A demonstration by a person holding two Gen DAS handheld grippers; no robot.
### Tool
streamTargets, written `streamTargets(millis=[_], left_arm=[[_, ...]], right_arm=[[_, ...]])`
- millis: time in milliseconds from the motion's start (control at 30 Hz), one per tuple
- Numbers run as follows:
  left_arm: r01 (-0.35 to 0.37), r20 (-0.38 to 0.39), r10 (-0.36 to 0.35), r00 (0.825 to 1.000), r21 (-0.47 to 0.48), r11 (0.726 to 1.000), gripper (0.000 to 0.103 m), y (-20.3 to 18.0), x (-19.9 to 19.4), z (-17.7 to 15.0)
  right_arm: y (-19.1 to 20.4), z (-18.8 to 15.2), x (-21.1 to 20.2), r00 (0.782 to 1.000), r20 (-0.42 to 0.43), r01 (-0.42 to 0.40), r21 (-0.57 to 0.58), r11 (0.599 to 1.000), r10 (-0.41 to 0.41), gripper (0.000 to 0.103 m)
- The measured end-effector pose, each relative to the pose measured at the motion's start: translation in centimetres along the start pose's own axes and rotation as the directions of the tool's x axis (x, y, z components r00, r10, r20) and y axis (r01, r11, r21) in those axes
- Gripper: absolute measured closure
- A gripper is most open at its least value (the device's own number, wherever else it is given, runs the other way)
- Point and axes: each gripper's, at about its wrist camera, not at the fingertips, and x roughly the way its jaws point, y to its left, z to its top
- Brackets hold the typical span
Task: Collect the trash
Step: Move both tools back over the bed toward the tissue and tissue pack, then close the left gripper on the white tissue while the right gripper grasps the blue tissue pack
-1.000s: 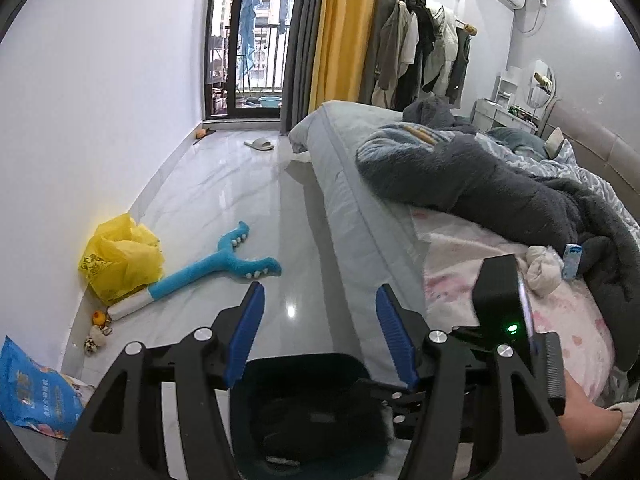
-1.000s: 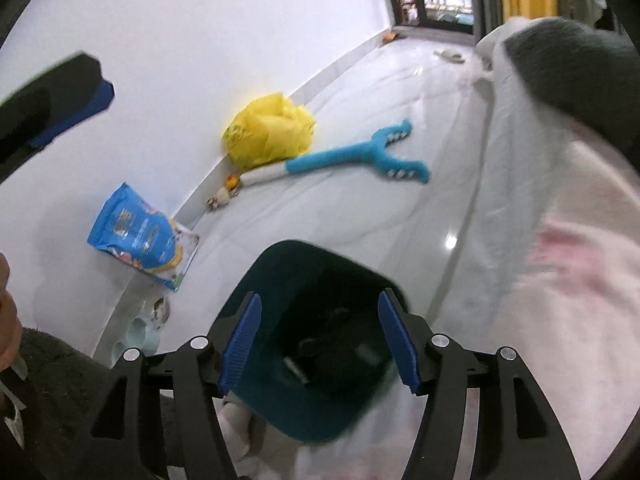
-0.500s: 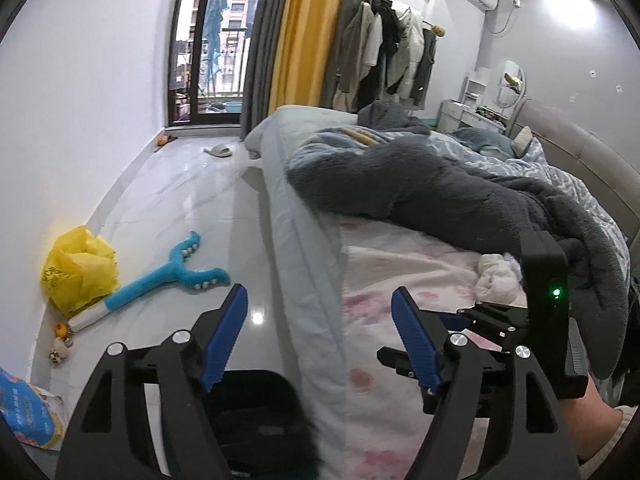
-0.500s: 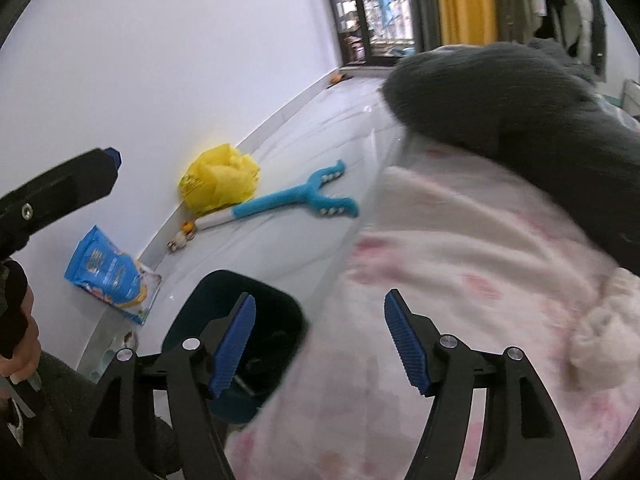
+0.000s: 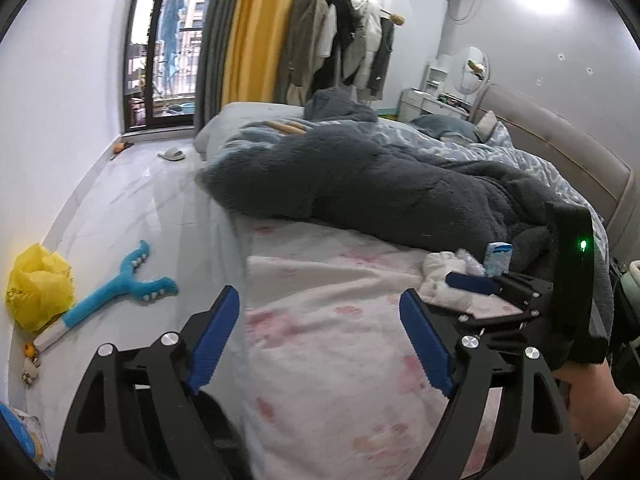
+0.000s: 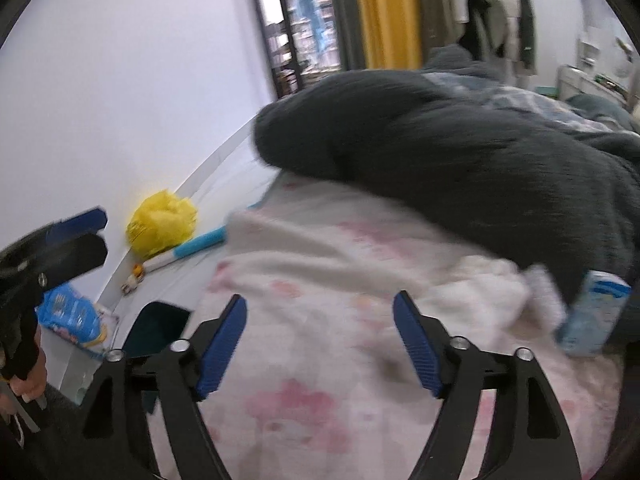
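Observation:
My left gripper is open and empty above the pink floral bed sheet. My right gripper is open and empty over the same sheet. Crumpled white tissues and a small blue and white carton lie on the bed against the dark grey blanket. In the right wrist view the tissues and carton sit ahead and to the right of the fingers. The dark teal bin stands on the floor beside the bed.
A yellow plastic bag, a blue toy and a blue packet lie on the floor by the white wall. A slipper lies near the balcony door. Clothes hang behind the bed.
Both grippers have swung from over the bin on the floor up and right over the bed. The tissues and carton have come closer. Both stay open.

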Motion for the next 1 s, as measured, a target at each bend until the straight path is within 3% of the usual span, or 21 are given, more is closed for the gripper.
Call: streamTargets(millis=[267, 567, 833, 1000], left_arm=[[0.066, -0.034, -0.064, 0.997, 0.072, 0.995, 0.015, -4.3, 4.0, 0.2], [0.157, -0.096, -0.144, 0.985, 0.146, 0.977, 0.014, -8.0, 7.9, -0.5], [0.244, -0.16, -0.217, 0.963, 0.172, 0.954, 0.013, -10.4, 10.8, -1.2], [0.264, -0.194, -0.228, 0.954, 0.183, 0.947, 0.013, -11.6, 12.8, -1.6]], right_arm=[[-6.9, 0.1, -1.3, 0.991, 0.009, 0.132, 0.095, 0.987, -0.133, 0.022], [-11.7, -0.1, -2.2, 0.972, 0.009, 0.227, 0.193, 0.954, -0.233, 0.017], [-15.3, -0.8, -2.3, 0.955, -0.006, 0.289, 0.228, 0.93, -0.295, 0.014], [-16.9, -1.1, -2.5, 0.952, -0.01, 0.298, 0.237, 0.925, -0.304, 0.014]])
